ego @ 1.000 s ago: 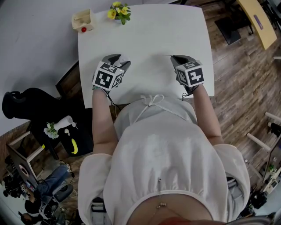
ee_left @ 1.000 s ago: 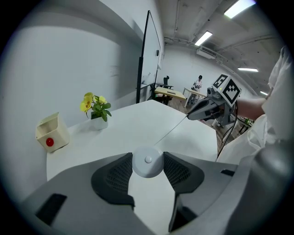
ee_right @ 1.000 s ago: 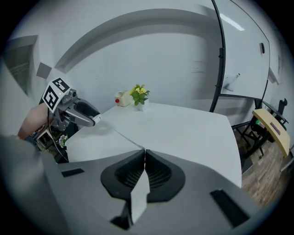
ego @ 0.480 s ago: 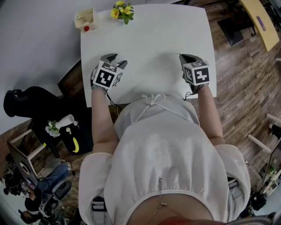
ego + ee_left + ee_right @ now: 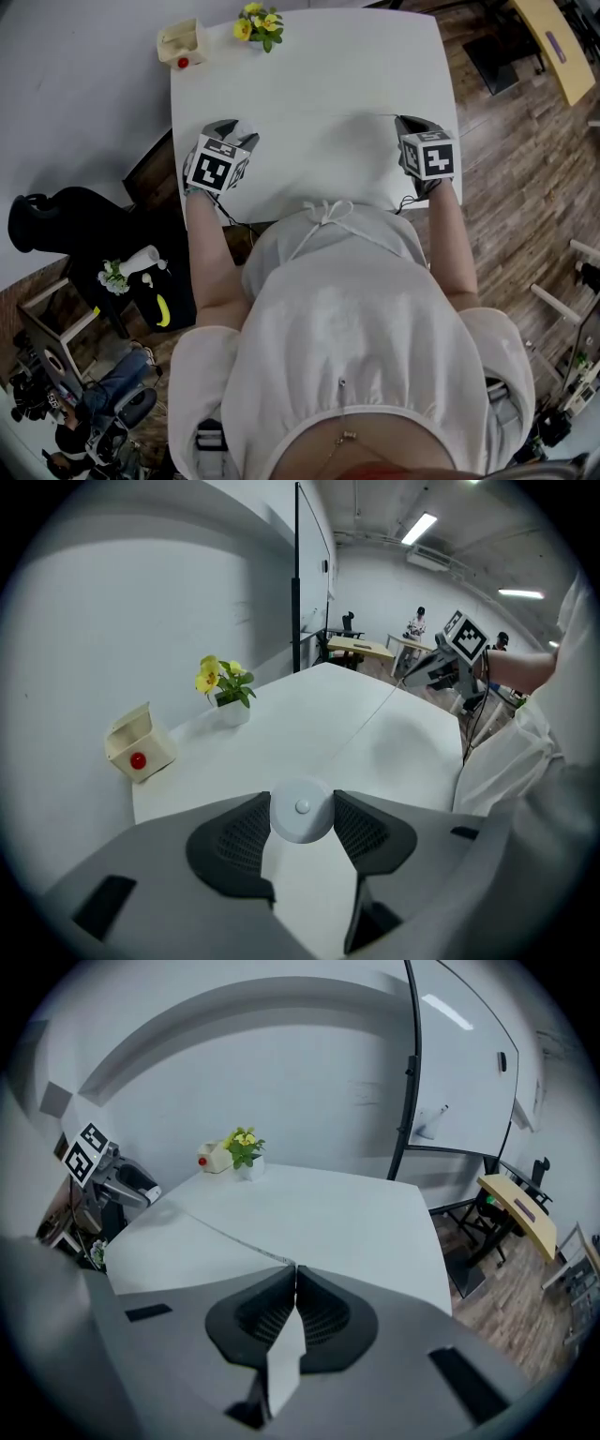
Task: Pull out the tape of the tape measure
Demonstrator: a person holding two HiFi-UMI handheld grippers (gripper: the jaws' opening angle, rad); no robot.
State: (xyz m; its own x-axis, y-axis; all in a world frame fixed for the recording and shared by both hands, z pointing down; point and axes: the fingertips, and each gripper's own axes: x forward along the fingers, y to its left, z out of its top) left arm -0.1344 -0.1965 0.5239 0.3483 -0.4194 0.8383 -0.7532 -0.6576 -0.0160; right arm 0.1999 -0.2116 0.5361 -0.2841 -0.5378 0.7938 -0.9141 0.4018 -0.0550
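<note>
The round white tape measure case (image 5: 301, 810) is clamped between the jaws of the left tool (image 5: 236, 131), at the left of the head view. The right tool (image 5: 294, 1274), jaws together, is pinched on the end of the tape (image 5: 220, 1233). A long, thin stretch is already drawn across the white counter (image 5: 309, 66). How much is left inside cannot be told.

A yellow-flowered plant (image 5: 255, 22) stands near a cream box (image 5: 179, 43) on the white table (image 5: 319, 84).
</note>
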